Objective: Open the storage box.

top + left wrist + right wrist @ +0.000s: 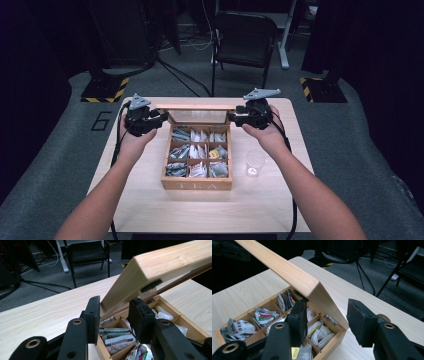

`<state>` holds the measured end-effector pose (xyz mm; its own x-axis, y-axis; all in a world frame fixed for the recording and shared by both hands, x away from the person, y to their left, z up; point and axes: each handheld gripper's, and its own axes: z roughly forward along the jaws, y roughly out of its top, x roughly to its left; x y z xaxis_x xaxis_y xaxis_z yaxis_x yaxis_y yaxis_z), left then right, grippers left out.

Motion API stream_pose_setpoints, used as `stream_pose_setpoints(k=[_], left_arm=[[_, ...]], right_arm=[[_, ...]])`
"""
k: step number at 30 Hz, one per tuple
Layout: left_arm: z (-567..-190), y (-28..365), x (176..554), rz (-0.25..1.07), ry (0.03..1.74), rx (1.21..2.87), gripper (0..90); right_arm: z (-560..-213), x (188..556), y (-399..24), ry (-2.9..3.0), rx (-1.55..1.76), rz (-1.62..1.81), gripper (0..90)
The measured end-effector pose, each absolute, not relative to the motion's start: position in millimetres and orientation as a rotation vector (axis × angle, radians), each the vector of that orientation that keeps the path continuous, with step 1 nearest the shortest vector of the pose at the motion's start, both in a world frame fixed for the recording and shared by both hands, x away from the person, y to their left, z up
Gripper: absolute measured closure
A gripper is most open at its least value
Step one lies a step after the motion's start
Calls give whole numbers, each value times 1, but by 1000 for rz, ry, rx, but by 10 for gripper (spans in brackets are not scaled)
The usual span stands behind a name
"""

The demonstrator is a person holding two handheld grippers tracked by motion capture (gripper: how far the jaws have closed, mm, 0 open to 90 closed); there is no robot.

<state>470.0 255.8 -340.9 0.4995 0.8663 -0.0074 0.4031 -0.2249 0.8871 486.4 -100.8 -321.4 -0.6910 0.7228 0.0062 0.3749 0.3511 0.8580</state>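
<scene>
A wooden tea box (196,186) stands in the middle of the table, its compartments full of tea bags (197,150). Its lid (196,107) is raised on the far hinge. My left gripper (162,118) is at the lid's left end. In the left gripper view the left gripper (113,315) is shut on the lid (170,262), with both pads against its side rail. My right gripper (232,117) is at the lid's right end. In the right gripper view the right gripper (327,312) stands open around the lid (287,272), and a gap shows at one pad.
A clear drinking glass (255,162) stands on the table (150,205) just right of the box. A black folding chair (245,35) stands beyond the table's far edge. Cables and stand bases with hazard stripes lie on the floor behind.
</scene>
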Motion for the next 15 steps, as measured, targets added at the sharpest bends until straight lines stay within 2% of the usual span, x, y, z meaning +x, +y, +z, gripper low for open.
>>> stream_pose_setpoints(k=[5, 9, 15], left_arm=[[-337, 256, 475, 630, 1063, 1845, 623], [-334, 256, 481, 626, 1065, 1842, 625], [-332, 256, 487, 615, 1078, 1837, 625]], right_arm=[[-328, 490, -98, 2225, 972, 1276, 521], [-331, 495, -97, 2194, 970, 1283, 579], [-333, 503, -96, 2191, 1009, 1319, 583]])
